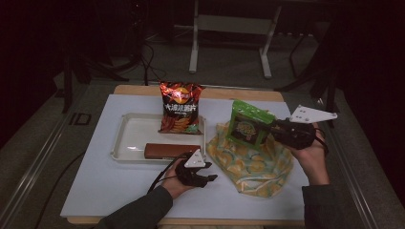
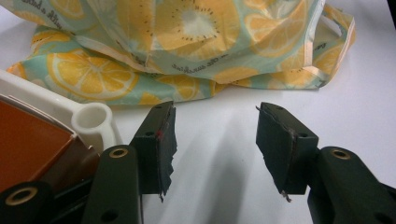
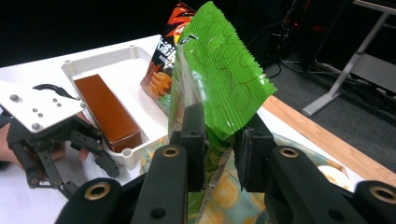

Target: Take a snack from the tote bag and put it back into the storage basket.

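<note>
Two grippers are at work. The right gripper (image 1: 277, 129) pinches the edge of a green snack packet (image 1: 248, 126), holding it upright above the lemon-print bag (image 1: 253, 164). The left gripper (image 1: 203, 179), jaws spread with nothing between them, rests on the white table (image 1: 110, 186) just beside the bag's near corner and the white tray (image 1: 129, 136), which holds a brown box (image 1: 172, 150) and chip bag (image 1: 180, 107). Bare tabletop lies nearer the person

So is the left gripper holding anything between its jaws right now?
No, the left gripper has its jaws apart with only bare white table between them, just short of the fruit-print bag.
</note>
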A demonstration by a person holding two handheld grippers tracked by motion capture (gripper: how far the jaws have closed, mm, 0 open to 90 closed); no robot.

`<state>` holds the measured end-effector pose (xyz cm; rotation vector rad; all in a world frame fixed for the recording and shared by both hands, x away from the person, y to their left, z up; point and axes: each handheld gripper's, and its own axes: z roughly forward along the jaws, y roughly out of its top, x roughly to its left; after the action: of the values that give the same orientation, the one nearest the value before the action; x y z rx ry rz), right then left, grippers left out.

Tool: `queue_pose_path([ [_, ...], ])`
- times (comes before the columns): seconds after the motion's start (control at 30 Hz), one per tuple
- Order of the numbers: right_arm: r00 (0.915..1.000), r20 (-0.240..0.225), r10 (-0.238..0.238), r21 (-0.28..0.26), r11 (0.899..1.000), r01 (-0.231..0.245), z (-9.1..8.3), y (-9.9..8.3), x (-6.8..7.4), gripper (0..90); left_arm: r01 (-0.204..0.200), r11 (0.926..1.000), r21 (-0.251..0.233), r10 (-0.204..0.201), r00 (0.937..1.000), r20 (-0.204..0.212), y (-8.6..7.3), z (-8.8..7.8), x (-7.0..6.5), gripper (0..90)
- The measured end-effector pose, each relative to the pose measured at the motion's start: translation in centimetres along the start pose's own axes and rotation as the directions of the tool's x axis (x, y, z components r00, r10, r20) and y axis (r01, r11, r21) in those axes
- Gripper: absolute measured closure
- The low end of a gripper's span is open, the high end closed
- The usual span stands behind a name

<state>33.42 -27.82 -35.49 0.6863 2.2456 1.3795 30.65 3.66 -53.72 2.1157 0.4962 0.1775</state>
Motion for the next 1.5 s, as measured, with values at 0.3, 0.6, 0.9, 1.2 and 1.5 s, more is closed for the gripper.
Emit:
queue_pose_path([
  [0.3, 0.9996, -0.024, -0.012, -0.008, 1.0, 0.012, 1.0, 0.8, 0.6, 75.6, -0.002, 1.0, -0.001, 0.002, 1.0, 0.005, 0.0, 0.0, 0.0, 46.6],
  [0.6, 0.9982, -0.055, -0.021, -0.019, 1.0, 0.02, 2.8, 1.7, 1.0, 75.6, -0.006, 1.0, -0.003, 0.006, 1.0, 0.008, 0.0, 0.0, 0.0, 46.1],
  [0.9, 0.9959, -0.083, -0.037, -0.01, 0.999, 0.037, 4.7, 2.5, 1.7, 75.5, -0.01, 1.0, -0.002, 0.01, 0.9999, 0.011, 0.0, 0.0, 0.0, 46.1],
  [1.2, 0.9936, -0.101, -0.049, 0.0, 0.999, 0.049, 6.1, 3.1, 2.1, 75.6, -0.011, 0.9999, -0.002, 0.011, 0.9998, 0.014, 0.0, 0.0, 0.0, 46.0],
  [1.5, 0.991, -0.116, -0.068, 0.001, 0.998, 0.069, 7.4, 3.9, 2.4, 75.6, -0.013, 0.9999, -0.001, 0.013, 0.9998, 0.016, 0.0, 0.0, 0.0, 45.9],
])
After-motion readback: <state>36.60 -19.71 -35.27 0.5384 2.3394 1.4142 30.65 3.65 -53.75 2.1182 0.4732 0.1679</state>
